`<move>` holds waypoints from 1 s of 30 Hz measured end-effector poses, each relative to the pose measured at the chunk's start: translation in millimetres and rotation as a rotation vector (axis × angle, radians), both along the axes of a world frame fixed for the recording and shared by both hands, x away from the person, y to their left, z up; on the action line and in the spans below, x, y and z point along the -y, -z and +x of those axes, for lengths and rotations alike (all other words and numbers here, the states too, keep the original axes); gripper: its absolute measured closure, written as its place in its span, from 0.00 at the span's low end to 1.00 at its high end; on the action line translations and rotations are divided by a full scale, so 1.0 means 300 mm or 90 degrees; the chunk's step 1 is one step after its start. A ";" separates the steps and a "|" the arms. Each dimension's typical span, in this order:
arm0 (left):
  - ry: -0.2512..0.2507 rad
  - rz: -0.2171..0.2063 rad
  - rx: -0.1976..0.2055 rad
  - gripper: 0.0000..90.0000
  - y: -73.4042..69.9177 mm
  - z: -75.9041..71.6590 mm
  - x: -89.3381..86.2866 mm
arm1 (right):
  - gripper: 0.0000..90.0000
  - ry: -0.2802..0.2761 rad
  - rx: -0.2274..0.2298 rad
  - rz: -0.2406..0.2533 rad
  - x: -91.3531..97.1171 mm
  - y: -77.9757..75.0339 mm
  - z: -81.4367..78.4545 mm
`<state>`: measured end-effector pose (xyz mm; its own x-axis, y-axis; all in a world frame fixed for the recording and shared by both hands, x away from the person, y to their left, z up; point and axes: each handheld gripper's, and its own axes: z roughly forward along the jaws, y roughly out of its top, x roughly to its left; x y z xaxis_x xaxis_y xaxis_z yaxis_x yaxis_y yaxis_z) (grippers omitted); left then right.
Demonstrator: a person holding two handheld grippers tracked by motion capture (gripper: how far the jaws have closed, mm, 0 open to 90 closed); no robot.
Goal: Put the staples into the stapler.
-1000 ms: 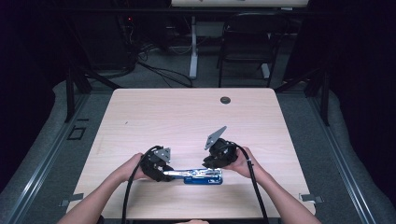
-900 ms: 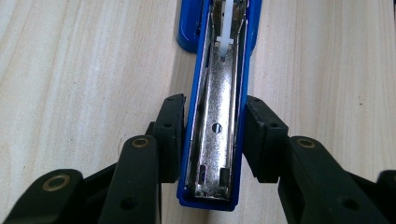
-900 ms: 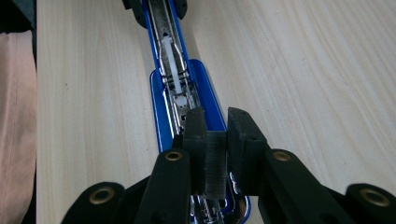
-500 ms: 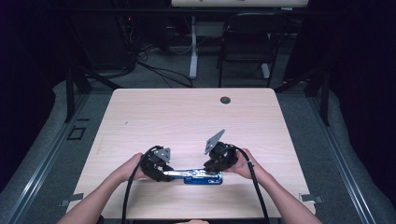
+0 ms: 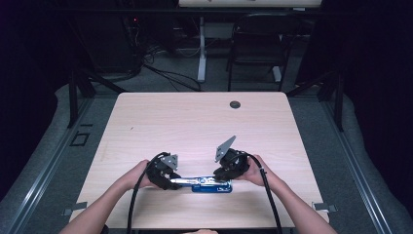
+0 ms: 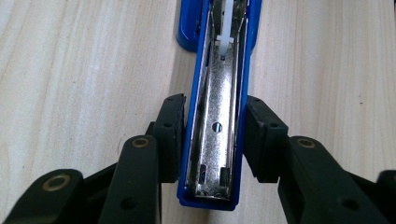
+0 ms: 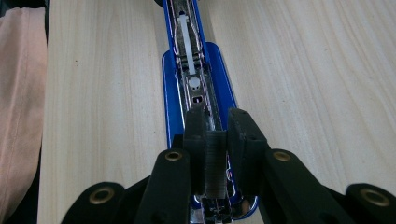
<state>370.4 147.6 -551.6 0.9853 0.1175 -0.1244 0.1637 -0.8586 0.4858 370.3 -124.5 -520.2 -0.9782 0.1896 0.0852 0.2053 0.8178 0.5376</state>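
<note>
Near your edge of the pale wooden table (image 5: 195,122) lies the opened blue metal stapler (image 5: 210,185). Your left gripper (image 6: 215,140) squeezes its top arm; your right gripper (image 7: 215,149) pinches a grey strip of staples (image 7: 215,163). Lower it straight into the shiny tray.

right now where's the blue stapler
In the high view the opened blue metal stapler lies near the wooden table's near edge, between the left claw and right claw.

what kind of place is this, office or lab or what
Probably a lab or recording workspace, not an ordinary office. A bare wooden table stands amid dark curtains, with loose cables on the floor behind it beside a black chair. A person works an opened blue stapler with two hand-held grippers.
</note>
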 end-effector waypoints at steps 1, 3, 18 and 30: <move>0.000 0.000 0.000 0.69 0.000 0.000 0.000 | 0.87 -0.001 0.000 0.000 0.001 -0.001 0.000; 0.000 0.001 0.000 0.69 0.000 0.000 0.000 | 0.87 0.002 -0.002 0.008 0.004 0.000 -0.002; 0.000 0.003 0.000 0.69 0.001 -0.001 0.001 | 0.87 -0.021 0.024 -0.013 -0.002 -0.003 -0.015; 0.001 0.004 -0.001 0.69 0.001 -0.001 0.001 | 0.87 -0.048 0.050 -0.057 -0.020 0.008 -0.027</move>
